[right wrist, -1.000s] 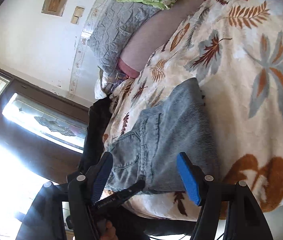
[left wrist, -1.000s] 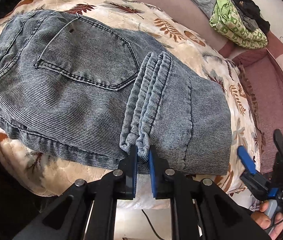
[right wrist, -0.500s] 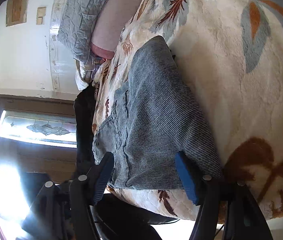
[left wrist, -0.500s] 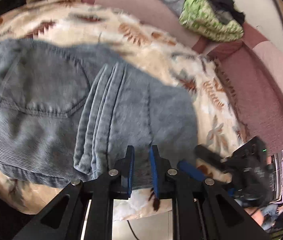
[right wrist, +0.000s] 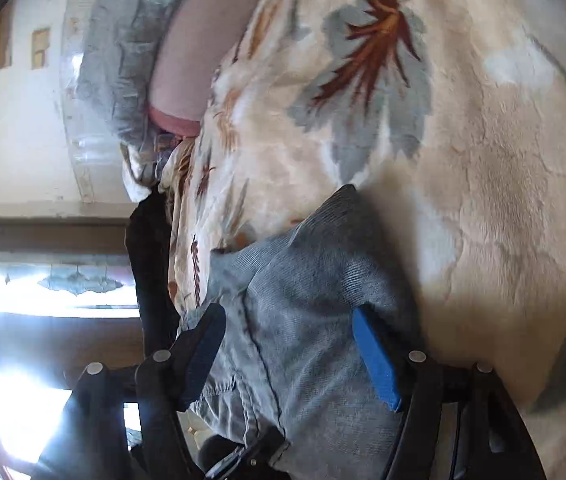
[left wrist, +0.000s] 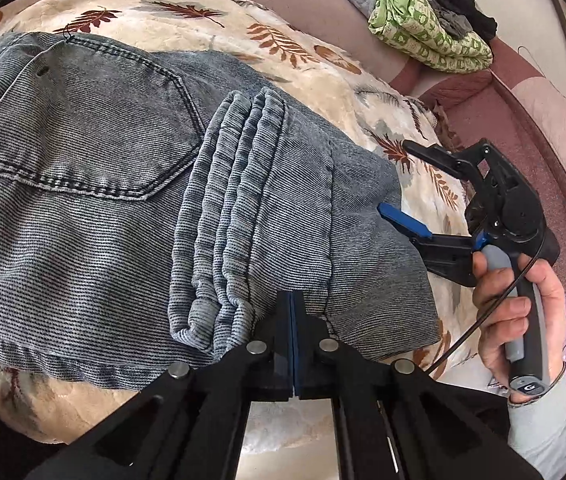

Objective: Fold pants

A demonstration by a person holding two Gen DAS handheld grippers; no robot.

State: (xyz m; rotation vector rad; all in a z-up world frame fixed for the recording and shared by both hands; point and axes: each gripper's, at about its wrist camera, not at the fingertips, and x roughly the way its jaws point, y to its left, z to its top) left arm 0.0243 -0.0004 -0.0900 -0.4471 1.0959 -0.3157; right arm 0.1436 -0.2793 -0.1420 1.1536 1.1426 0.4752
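Blue-grey denim pants (left wrist: 131,200) lie folded into a compact stack on a cream leaf-print blanket (left wrist: 211,24). The back pocket faces up and the ribbed leg cuffs (left wrist: 235,216) lie across the top. My left gripper (left wrist: 291,312) is shut at the stack's near edge, beside the cuffs; I cannot tell whether cloth is pinched. My right gripper (right wrist: 287,354) is open, its jaws astride the right end of the pants (right wrist: 315,280). It also shows in the left wrist view (left wrist: 399,184), held by a hand.
The blanket (right wrist: 483,160) covers a bed with a mauve sheet (left wrist: 523,168) at the right. A green patterned cloth (left wrist: 423,28) with dark clothes on it lies at the back. A grey pillow (right wrist: 123,40) and a bright glass door (right wrist: 55,280) are at the left.
My left gripper has closed fully at the near edge of the stack. My right gripper has moved in from the right and now straddles the end of the pants.
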